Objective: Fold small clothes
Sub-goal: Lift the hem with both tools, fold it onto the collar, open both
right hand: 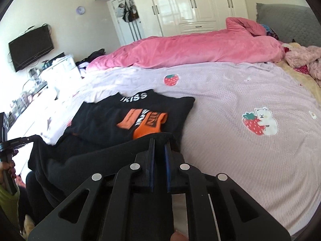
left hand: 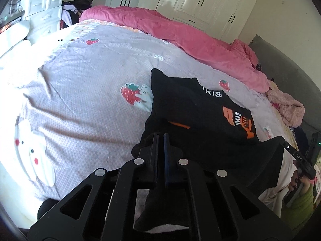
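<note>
A black shirt with orange print and white lettering lies on the lilac bedspread. Its near hem is raised off the bed and stretched between my two grippers. My left gripper is shut on one corner of the hem, with black cloth bunched around and below its fingers. At the right edge of the left wrist view my right gripper holds the other corner. In the right wrist view the shirt lies ahead to the left, my right gripper is shut on the hem, and the left gripper shows at the left edge.
A pink duvet lies heaped along the far side of the bed. Fluffy pink clothes sit by the grey headboard. White wardrobes stand behind, white drawers beside the bed, and a television hangs on the wall.
</note>
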### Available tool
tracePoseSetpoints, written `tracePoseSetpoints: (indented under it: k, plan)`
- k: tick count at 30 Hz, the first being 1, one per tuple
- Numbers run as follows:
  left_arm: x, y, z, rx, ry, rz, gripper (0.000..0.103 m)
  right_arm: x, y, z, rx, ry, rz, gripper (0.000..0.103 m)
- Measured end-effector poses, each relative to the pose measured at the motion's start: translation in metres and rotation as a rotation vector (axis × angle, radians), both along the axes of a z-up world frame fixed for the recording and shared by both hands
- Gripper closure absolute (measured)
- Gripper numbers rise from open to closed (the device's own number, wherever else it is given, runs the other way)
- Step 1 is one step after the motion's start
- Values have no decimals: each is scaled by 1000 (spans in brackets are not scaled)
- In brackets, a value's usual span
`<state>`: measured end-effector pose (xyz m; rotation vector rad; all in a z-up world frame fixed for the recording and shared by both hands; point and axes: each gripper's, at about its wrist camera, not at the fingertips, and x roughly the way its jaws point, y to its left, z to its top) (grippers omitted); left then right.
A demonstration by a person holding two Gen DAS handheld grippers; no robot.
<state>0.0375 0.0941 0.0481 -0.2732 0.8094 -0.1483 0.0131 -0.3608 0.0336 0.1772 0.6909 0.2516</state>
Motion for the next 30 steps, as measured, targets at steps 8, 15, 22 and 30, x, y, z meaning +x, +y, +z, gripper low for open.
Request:
tracePoseSetpoints:
  k: [8, 15, 22, 30]
  plan:
    - [16, 0, -22, 11, 33, 9, 101, 11, -5, -27, -3, 82, -42, 94]
    - [-3, -1, -17, 29, 15, -4, 80, -5, -5, -26, -6, 97, -26, 67]
    - [-26, 7, -29, -6, 42, -15, 63, -29, -7, -31, -20, 130, 9, 66]
    - [-43, 11, -39, 8, 91, -30, 52, -46, 0, -40, -18, 159, 62, 66]
